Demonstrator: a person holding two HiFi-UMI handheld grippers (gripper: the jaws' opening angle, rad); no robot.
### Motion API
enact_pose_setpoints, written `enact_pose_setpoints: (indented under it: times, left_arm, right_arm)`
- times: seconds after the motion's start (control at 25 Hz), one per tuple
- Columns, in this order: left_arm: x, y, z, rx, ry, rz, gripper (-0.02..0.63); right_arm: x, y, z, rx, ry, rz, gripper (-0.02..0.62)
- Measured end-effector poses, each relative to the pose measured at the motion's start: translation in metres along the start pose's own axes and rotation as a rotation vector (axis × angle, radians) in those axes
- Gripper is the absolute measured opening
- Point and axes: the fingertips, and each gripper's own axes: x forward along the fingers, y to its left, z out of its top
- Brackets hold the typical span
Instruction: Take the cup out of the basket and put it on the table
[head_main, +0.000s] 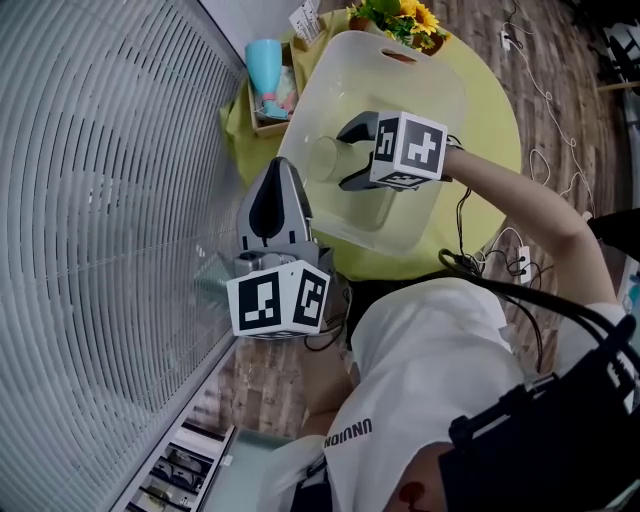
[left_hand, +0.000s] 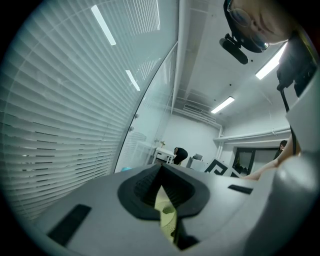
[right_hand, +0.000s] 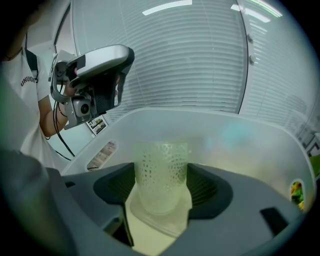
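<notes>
Right under the camera a white shirt (head_main: 430, 380) is seen, with the left claw (head_main: 279, 170) held just past it, outside the basket (head_main: 440, 80). The right claw (head_main: 347, 153) is reached into that basket on the yellow table (head_main: 495, 120), with the cup (head_main: 324, 158) between its jaws.

In the left gripper view, the left claw (left_hand: 161, 172) is pinched down to a thin slit, with nothing gripped.

In the right gripper view, the cup (right_hand: 160, 165) is clamped on both sides by the right claw (right_hand: 161, 182). The basket wall (right_hand: 240, 135) is seen just behind it, so the cup is inside the basket.
</notes>
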Motion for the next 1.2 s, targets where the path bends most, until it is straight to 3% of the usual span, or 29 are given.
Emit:
enact_pose_setpoints:
  times: [1.2]
  left_arm:
    - [-0.004, -0.001, 0.005, 0.029, -0.022, 0.008, 0.012]
  right_arm:
    - [-0.043, -0.007, 0.024, 0.075, -0.224, -0.120, 0.337]
